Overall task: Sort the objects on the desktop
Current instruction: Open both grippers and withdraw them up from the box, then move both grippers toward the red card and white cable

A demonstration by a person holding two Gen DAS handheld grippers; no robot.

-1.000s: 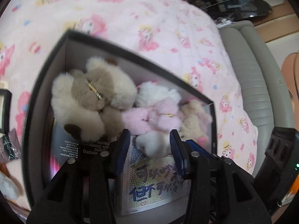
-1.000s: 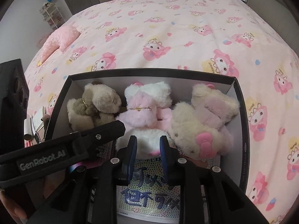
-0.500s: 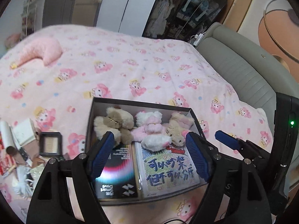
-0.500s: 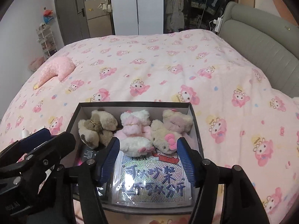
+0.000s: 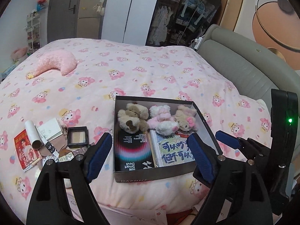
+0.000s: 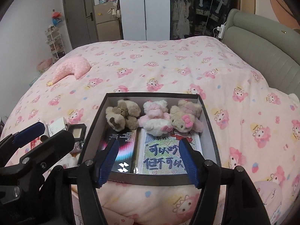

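fluffy plush toys (image 6: 153, 117) fill the dark box's (image 6: 210, 123) far end.

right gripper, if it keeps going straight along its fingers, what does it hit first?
Probably the dotted card with handwriting lying flat in the box. The right gripper, jaws open and empty, frames that card; nothing shows in between, though depth is unclear.
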